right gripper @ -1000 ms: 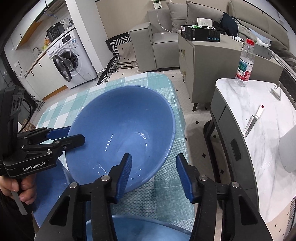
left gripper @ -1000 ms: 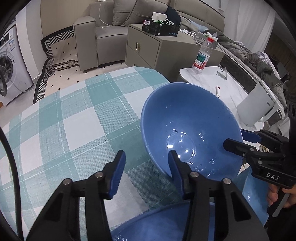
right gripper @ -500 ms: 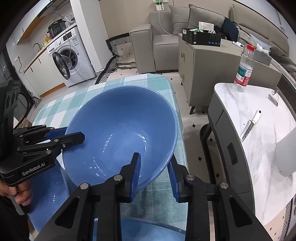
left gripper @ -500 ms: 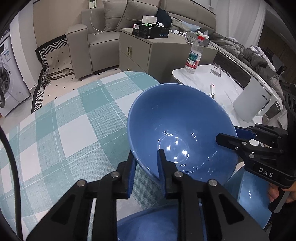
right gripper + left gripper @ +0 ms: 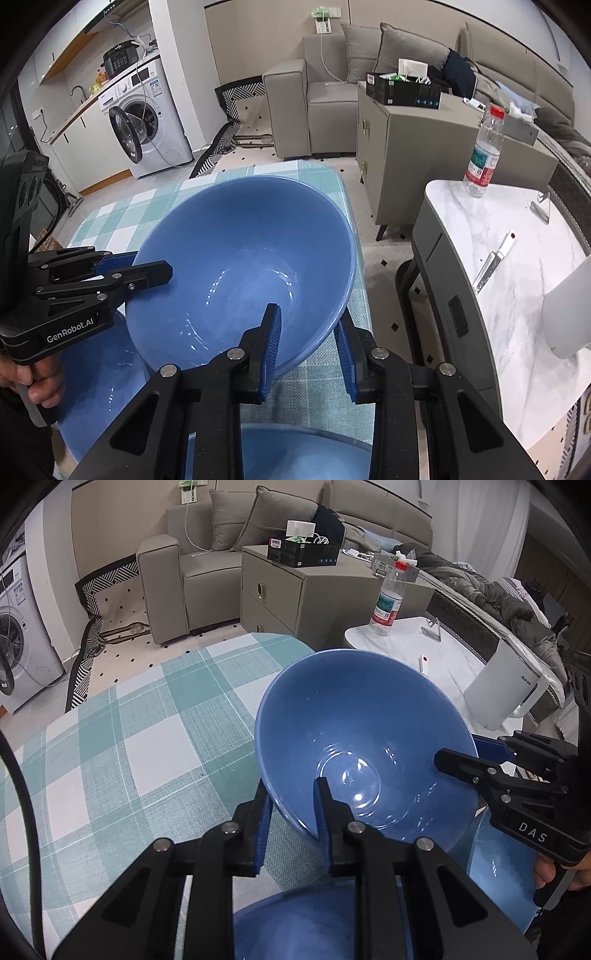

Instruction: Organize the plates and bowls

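Teal-check tablecloth (image 5: 122, 738), blue bowl (image 5: 362, 738) in both claws.

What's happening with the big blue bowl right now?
Left gripper and right gripper both clamped on the bowl rim. Bowl tilted above table. Other blue dishes below.

Water bottle (image 5: 483, 152) on marble side table (image 5: 517, 258)

The blue bowl (image 5: 365, 738) at frame centre looks like glazed ceramic, glossy, with bright highlights in its well. Below it the tabletop (image 5: 110, 738) wears a woven checked cloth, matt and coarse-grained. The left gripper (image 5: 291, 808) is matt black plastic with ribbed blue pads and shiny metal screws. At right, the side table (image 5: 517, 280) has polished marble-look veining.
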Demonstrator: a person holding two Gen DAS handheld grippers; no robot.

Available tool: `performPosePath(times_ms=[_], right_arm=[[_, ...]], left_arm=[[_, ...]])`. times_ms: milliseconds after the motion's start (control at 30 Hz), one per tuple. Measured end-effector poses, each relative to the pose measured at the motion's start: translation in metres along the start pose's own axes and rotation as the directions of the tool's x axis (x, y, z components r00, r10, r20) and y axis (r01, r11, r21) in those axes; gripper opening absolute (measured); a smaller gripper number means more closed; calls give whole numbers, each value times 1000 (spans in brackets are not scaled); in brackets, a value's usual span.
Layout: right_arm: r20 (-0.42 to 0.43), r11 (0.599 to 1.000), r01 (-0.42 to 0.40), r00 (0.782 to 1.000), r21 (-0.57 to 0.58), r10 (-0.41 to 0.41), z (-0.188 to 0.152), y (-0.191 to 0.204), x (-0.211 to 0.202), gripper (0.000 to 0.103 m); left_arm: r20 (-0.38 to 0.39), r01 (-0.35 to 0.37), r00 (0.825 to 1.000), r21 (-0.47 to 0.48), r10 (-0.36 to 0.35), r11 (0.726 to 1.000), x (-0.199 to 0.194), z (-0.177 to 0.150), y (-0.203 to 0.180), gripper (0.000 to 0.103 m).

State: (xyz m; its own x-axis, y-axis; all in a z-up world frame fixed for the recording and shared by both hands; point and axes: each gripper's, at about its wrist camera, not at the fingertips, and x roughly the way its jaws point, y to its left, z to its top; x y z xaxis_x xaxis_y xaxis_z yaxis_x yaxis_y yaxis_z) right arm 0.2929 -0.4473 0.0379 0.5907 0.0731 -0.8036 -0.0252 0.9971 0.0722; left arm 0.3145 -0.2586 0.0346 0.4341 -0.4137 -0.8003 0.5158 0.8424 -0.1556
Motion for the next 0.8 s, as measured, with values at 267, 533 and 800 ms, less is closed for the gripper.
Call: performPosePath(times_ms=[267,533,800], right_arm=[[37,1000,15,999,5,-15,-3,4,-17,30],[72,1000,25,997,3,-25,-2,10,-35,30],[94,1000,28,995,-3,-28,-4,17,-50,30]], left_arm=[[33,8,999,8,-8,1000,-12,3,-4,20],[59,13,998,9,-13,1000,-25,3,-6,20],[79,15,997,4,-15,1000,-38,2,-5,20]])
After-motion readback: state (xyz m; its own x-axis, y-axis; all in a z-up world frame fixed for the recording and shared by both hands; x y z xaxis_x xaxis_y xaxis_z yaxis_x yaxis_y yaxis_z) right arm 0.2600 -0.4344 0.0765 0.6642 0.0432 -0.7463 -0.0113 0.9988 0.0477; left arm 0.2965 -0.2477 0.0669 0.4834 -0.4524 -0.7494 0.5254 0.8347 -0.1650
